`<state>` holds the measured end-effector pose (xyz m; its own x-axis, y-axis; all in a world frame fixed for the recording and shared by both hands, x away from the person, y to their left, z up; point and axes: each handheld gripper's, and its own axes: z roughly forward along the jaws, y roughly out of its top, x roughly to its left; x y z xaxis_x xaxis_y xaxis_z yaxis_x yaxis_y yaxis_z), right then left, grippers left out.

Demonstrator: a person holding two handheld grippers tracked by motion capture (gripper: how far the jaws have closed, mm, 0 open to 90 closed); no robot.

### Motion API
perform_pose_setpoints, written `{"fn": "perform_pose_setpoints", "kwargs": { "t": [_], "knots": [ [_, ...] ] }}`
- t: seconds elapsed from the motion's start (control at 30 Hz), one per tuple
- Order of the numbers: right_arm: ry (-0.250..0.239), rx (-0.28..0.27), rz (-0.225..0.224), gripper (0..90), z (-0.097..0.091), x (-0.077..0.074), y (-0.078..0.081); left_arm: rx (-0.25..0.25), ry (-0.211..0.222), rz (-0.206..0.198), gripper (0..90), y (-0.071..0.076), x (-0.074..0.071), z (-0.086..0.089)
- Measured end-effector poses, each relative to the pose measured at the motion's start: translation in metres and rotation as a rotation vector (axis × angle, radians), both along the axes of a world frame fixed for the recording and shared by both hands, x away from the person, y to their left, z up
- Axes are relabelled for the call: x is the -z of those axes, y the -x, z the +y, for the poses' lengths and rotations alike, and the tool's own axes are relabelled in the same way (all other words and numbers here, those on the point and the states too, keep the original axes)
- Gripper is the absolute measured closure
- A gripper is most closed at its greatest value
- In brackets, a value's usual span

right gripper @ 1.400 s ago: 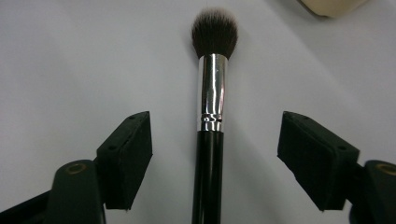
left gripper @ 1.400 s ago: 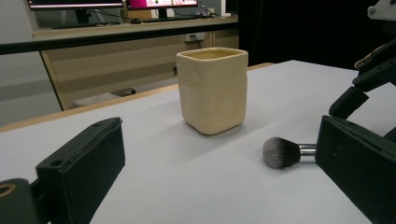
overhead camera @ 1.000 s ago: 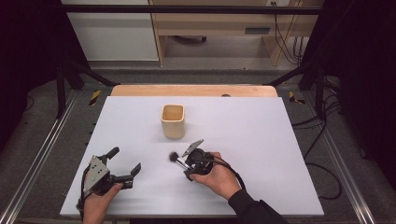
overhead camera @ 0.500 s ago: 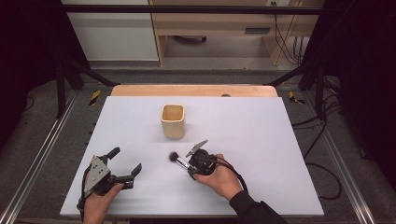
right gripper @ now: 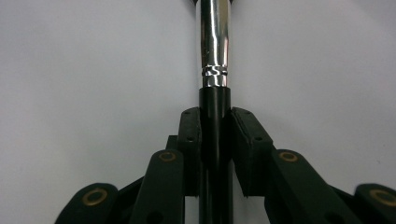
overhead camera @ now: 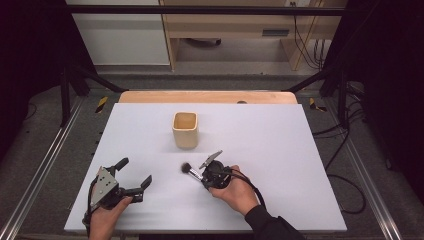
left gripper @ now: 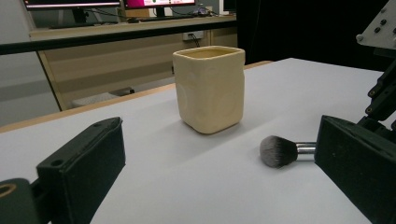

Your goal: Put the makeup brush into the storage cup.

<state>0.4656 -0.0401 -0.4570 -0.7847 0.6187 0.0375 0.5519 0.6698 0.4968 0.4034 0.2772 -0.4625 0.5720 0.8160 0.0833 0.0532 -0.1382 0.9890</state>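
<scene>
A makeup brush [overhead camera: 187, 168] with a dark bristle head, chrome ferrule and black handle lies on the white table [overhead camera: 280, 150], in front of a cream square cup [overhead camera: 185, 130]. My right gripper [overhead camera: 202, 176] has just been closing and is now shut on the brush's handle. In the right gripper view both pads [right gripper: 190, 140] press on the handle of the brush [right gripper: 215, 46]. My left gripper [overhead camera: 134, 172] rests open at the front left, nothing between its jaws. The left gripper view shows my left gripper [left gripper: 217, 140] looking at the cup [left gripper: 210, 88] and the brush [left gripper: 279, 150].
The cup stands upright near the table's middle, a short way beyond the brush. A wooden strip [overhead camera: 207, 96] runs along the table's far edge. Metal frame rails [overhead camera: 40, 170] flank both sides of the table.
The right gripper's jaws have drawn in onto the brush handle. Both hands, the brush and the cup stay where they were.
</scene>
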Motion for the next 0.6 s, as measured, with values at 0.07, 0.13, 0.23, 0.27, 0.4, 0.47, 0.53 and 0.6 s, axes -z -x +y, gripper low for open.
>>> {"fn": "perform_pose_setpoints", "kwargs": {
  "t": [0.07, 0.13, 0.23, 0.27, 0.4, 0.47, 0.53, 0.6],
  "knots": [
    [0.002, 0.000, -0.003, 74.0, 0.0000, 0.0006, -0.0005, 0.000, 0.000, 0.000, 1.6, 0.0000, -0.0001, 0.0000],
    [0.003, 0.002, 0.002, 73.8, 0.0003, 0.0009, -0.0006, -0.001, 0.000, -0.001, 1.6, 0.0000, -0.0001, 0.0000],
    [0.006, 0.001, 0.004, 74.3, 0.0005, 0.0005, -0.0008, -0.002, 0.000, 0.001, 1.7, -0.0001, 0.0000, 0.0001],
    [0.007, -0.003, 0.002, 74.4, 0.0007, 0.0005, -0.0007, -0.004, -0.001, 0.002, 1.7, -0.0001, 0.0000, 0.0001],
    [0.004, -0.006, -0.009, 74.5, -0.0008, -0.0001, -0.0002, -0.007, 0.004, 0.000, 1.7, 0.0002, -0.0004, 0.0008],
    [-0.003, -0.008, -0.013, 74.5, -0.0020, -0.0014, 0.0002, -0.007, 0.005, 0.000, 1.7, 0.0004, -0.0006, 0.0009],
    [-0.013, -0.006, -0.017, 74.6, -0.0038, -0.0037, 0.0007, -0.007, 0.007, -0.001, 1.7, 0.0005, -0.0007, 0.0008],
    [-0.024, -0.007, -0.028, 74.6, -0.0066, -0.0066, 0.0008, -0.005, 0.007, 0.000, 1.7, 0.0004, -0.0008, 0.0006]
  ]
}}
